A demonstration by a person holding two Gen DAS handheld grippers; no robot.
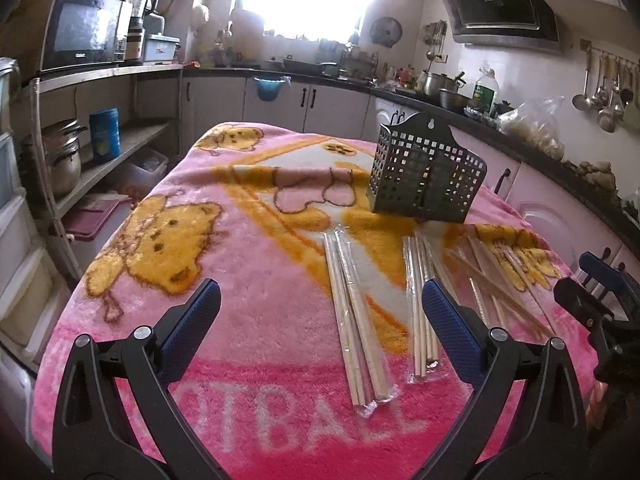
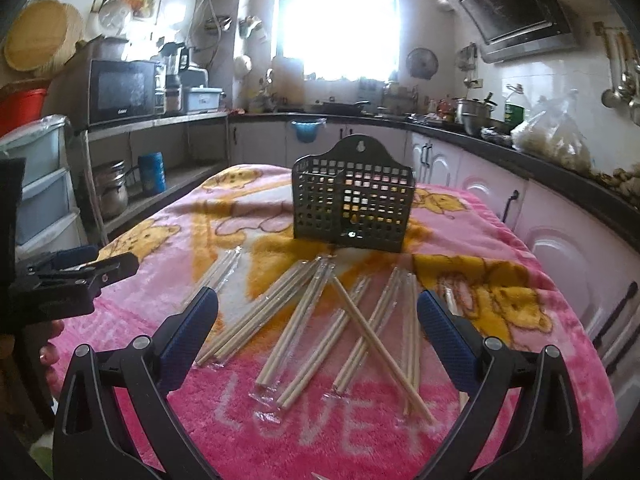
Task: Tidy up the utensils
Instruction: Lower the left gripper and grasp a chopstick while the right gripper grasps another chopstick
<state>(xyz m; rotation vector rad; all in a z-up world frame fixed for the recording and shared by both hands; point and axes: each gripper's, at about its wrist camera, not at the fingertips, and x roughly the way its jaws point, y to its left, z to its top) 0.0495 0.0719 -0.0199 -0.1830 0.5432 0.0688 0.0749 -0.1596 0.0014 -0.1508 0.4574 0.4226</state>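
A dark perforated holder (image 2: 352,204) stands upright at the far middle of a counter draped in a pink cartoon blanket (image 1: 248,280), a hanging hole at the top of its raised back; light shows through its grid and nothing can be seen inside it. Chopsticks lie flat on the blanket on the near side of the holder, pale wood, most sealed in clear plastic sleeves. The left wrist view shows one sleeved pair (image 1: 354,320) lying well apart from the holder between the left gripper's (image 1: 320,316) fingers, a second pack (image 1: 422,308) just beside the right-hand blue pad (image 1: 448,320), and a looser scatter (image 1: 504,276) farther right. The right wrist view shows that scatter more fully: several packs fanned out in front of the holder, with a bare pair (image 2: 384,344) crossed over the others, all between the right gripper's (image 2: 318,320) fingers. Both grippers hover over the near edge of the blanket with fingers spread wide apart and nothing between the pads. Each view catches the other gripper at its edge. Only the left view shows ladles (image 1: 600,92) hanging on the wall at right; only the right view shows a round woven tray (image 2: 38,40) on the wall and stacked plastic drawers (image 2: 40,184) at left. A microwave (image 2: 122,90) sits on a shelf at left in both.
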